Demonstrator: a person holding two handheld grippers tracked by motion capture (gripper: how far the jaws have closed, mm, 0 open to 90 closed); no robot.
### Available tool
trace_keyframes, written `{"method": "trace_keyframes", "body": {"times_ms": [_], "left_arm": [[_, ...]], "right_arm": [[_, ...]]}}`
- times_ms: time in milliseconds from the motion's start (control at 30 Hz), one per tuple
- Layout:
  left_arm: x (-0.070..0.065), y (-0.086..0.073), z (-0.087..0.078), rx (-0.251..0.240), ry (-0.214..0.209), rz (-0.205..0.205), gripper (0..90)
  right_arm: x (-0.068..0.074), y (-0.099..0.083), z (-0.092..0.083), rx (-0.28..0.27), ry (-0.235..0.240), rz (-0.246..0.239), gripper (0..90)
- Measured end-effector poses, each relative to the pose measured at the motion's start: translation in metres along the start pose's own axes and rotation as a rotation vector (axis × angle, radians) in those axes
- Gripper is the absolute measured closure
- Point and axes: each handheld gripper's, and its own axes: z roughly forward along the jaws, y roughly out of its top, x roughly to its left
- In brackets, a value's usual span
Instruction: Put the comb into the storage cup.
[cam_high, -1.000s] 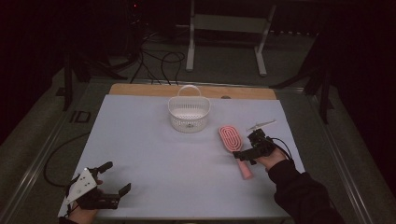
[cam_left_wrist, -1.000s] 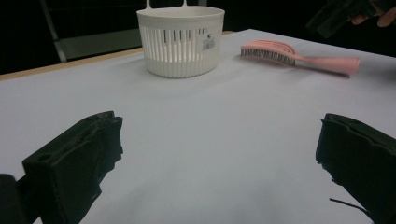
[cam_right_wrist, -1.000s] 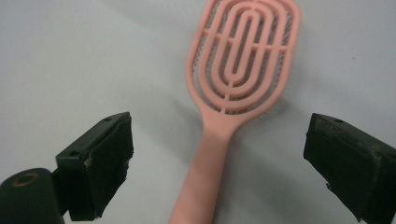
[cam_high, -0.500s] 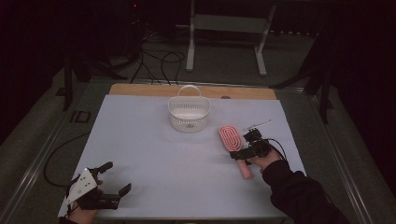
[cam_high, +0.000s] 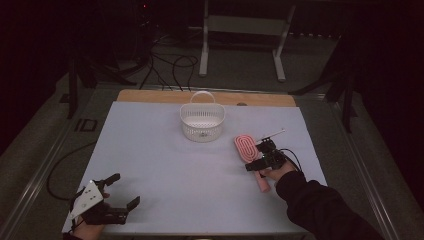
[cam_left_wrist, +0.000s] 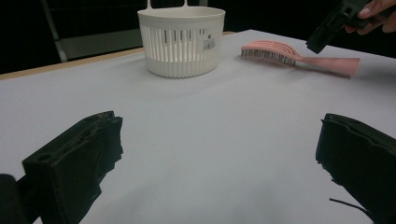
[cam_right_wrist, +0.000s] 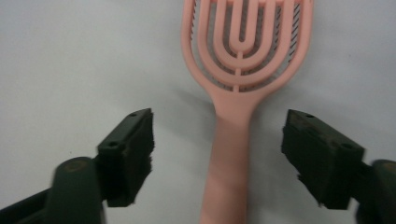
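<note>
A pink vented hairbrush (cam_high: 246, 146) lies flat on the white table, handle toward the person. My right gripper (cam_high: 261, 156) hovers over its handle, pointing down. In the right gripper view the handle (cam_right_wrist: 231, 154) runs up between the two black jaws of the right gripper (cam_right_wrist: 219, 128). There is a gap on each side and the pads are not touching it. These jaws have just been closing and are still open. My left gripper (cam_high: 123, 191) rests open at the near left corner, with bare table between its jaws (cam_left_wrist: 219, 135). A white slotted basket (cam_high: 202, 121) stands at the back centre.
The white table cover (cam_high: 165, 165) ends in a wooden strip (cam_high: 150, 96) at the far edge. A thin white stick (cam_high: 272, 134) lies just beyond the brush. The left gripper view shows the basket (cam_left_wrist: 181, 39), the brush (cam_left_wrist: 299, 56) and the right gripper (cam_left_wrist: 334, 23) far off.
The right gripper has shifted slightly over the brush handle and its jaws stand narrower. The left gripper has not moved.
</note>
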Motion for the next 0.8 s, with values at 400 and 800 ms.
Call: {"method": "trace_keyframes", "body": {"times_ms": [400, 800], "left_arm": [[0.001, 0.0, -0.001, -0.003, -0.001, -0.005, 0.1], [0.001, 0.0, -0.002, -0.005, 0.004, -0.005, 0.1]], "right_arm": [[0.002, 0.006, 0.005, 0.047, -0.028, 0.013, 47.5], [0.0, 0.006, 0.018, 0.094, -0.044, 0.03, 55.9]]}}
